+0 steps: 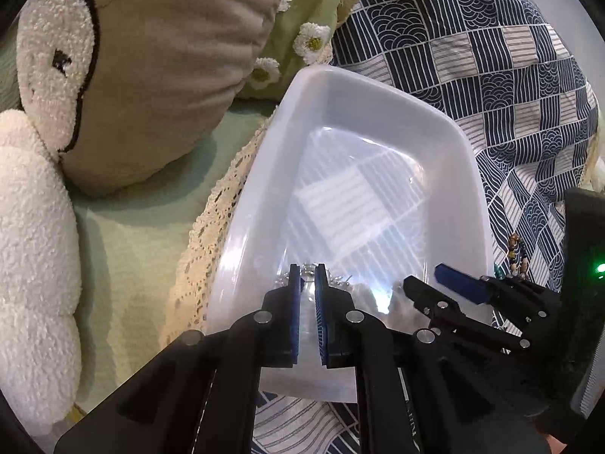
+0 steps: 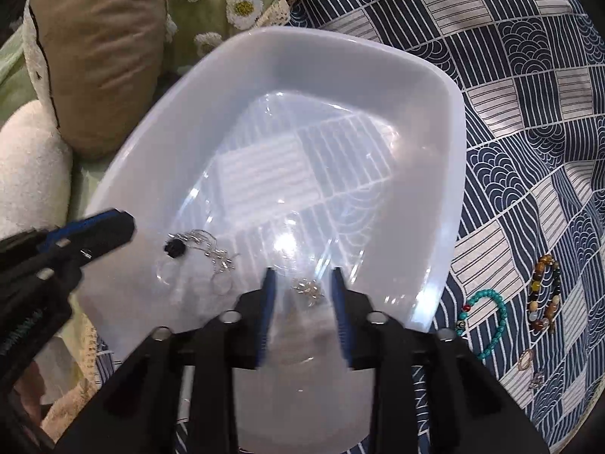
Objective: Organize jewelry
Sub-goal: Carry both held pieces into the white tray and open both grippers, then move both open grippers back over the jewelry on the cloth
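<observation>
The jaws of the right gripper stand apart and nothing is pressed between them; a small silver piece lies loose on the floor of the white tray between the blades. It is judged that a piece is being dropped there. The left gripper is clenched at a silver cluster, at 9 o'clock; whether it is gripped cannot be told. Next, the turquoise bracelet and brown bead bracelet, on the bed cover at 3 o'clock, should be fetched.

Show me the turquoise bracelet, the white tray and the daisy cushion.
turquoise bracelet (image 2: 498, 324): right wrist view, on its beaded right curve.
white tray (image 2: 317, 43): right wrist view, on its far rim.
daisy cushion (image 1: 302, 7): left wrist view, on its green cloth.
</observation>
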`<state>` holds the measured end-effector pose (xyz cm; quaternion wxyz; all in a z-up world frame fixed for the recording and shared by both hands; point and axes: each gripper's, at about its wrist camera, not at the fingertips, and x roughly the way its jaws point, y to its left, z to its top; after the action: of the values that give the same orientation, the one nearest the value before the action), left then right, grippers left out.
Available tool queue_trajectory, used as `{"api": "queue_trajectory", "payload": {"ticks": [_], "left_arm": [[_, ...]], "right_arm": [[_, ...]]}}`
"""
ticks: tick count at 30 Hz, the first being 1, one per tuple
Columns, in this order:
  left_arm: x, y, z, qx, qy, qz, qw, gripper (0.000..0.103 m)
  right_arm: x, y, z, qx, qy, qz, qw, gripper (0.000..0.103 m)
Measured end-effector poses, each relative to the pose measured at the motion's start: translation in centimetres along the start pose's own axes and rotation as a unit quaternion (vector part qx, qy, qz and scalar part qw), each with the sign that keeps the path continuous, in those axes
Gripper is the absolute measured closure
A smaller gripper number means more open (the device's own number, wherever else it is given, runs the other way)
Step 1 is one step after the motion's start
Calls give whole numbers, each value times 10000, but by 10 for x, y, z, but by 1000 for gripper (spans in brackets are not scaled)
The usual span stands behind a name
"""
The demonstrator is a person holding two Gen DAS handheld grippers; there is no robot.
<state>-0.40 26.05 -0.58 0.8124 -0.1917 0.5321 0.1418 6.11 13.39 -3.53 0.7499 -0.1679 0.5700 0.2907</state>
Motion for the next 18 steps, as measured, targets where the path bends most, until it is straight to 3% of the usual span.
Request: {"api": "queue_trajectory", "payload": {"ticks": [3, 6, 7, 8, 11, 14, 18], "left_arm": [[-6, 1, -2, -35, -70, -30, 10000, 87], [-17, 0, -3, -48, -242, -69, 9997, 71], [-24, -1, -4, -24, -339, -88, 9994, 59], [-29, -3, -6, 17, -419, -121, 9990, 48], [-45, -14, -11, 150, -607, -281, 9977, 37], [-55, -28, -18, 202, -593, -610, 9962, 27], [-63, -59, -30, 277, -417, -1297, 9903, 19]], "right_arm": [[-10, 0, -1, -5, -94, -47, 9999, 63], [-31, -9, -4, 25, -268, -31, 9996, 63], [-46, -16, -6, -13, -396, -66, 9992, 62], [-58, -23, -8, -37, -501, -114, 9987, 55], [-91, -51, -16, -54, -811, -358, 9961, 33], [-114, -96, -29, 158, -962, -572, 9936, 27], [-124, -155, -54, 690, -918, -497, 9921, 23]]}}
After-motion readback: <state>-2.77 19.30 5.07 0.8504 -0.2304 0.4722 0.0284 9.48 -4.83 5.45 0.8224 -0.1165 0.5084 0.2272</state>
